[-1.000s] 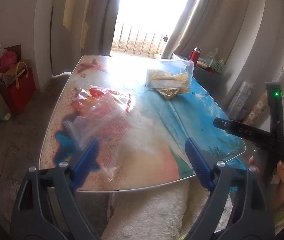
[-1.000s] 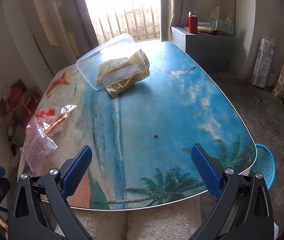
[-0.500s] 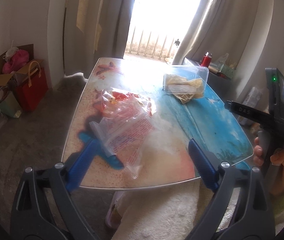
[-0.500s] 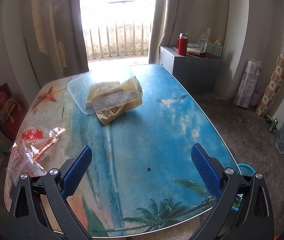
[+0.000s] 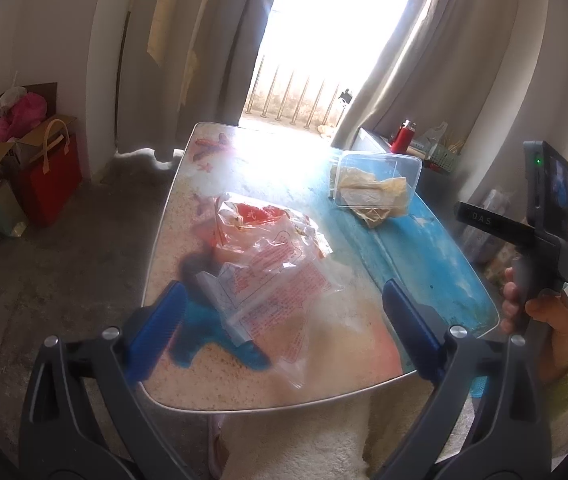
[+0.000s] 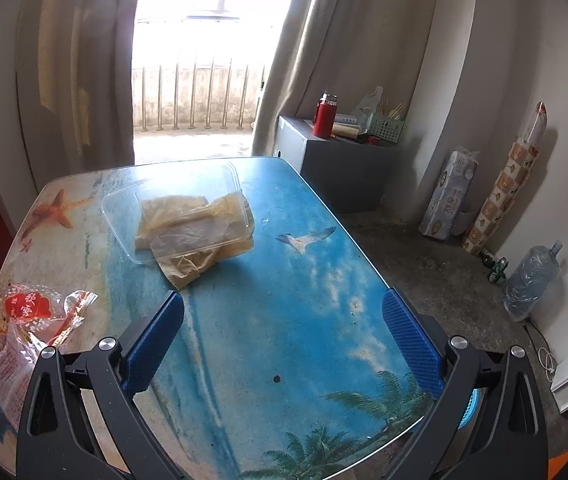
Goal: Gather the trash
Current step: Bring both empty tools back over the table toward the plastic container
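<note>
Left tongs [image 5: 279, 322] are opening wide above the printed wrappers [image 5: 271, 268] near the worktop [image 5: 436, 264] edge, gripping nothing. Right tongs [image 6: 281, 334] stand spread, empty. Glare washes out the far end; the clear container [image 6: 187, 216] seems to hold crumpled paper.

The surface [image 6: 292, 320] is glossy glass over a printed beach scene, throwing back window glare. The wrappers [image 5: 271, 272] are thin, crinkled clear plastic; the container [image 6: 187, 208] is smooth clear plastic around creased brownish paper. The floor [image 6: 436, 264] is rough, matt concrete.
</note>
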Tool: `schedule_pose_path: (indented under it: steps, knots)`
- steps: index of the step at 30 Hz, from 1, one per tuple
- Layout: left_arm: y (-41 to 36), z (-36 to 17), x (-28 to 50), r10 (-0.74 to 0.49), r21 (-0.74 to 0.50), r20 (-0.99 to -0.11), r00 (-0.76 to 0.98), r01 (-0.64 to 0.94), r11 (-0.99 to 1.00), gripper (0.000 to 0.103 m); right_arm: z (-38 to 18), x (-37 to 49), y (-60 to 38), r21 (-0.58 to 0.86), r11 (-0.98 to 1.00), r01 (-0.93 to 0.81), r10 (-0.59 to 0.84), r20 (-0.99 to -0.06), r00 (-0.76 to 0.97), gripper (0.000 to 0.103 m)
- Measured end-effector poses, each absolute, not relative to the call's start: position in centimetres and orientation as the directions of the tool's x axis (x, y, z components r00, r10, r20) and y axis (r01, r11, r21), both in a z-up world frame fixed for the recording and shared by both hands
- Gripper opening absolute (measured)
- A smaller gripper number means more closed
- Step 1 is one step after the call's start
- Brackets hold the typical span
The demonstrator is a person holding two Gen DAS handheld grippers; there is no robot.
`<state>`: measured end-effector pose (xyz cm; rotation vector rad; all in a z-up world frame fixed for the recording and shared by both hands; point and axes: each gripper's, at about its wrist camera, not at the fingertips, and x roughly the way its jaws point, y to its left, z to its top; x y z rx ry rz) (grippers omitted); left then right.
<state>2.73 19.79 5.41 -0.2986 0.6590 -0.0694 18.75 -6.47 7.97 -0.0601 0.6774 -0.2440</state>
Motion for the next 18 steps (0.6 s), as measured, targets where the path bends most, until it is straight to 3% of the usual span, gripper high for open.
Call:
schedule_pose_path:
  steps: [6,18]
  knots:
    - [19.7,5.2,2.8,-0.166,-0.312,-0.600,0.783,-0.038,0.949,0.094,9.7,18.4,-6.8,-0.003,0.988,0.152,-0.126,-0.573,0.810,0.096]
    - [17.2,7.0,5.2,-0.074,-0.250,-0.614,0.786,-0.105,0.962,0.095,8.3,17.5,-10.4,0.078,0.994,0.074,-0.015,-0.577,0.817,0.096]
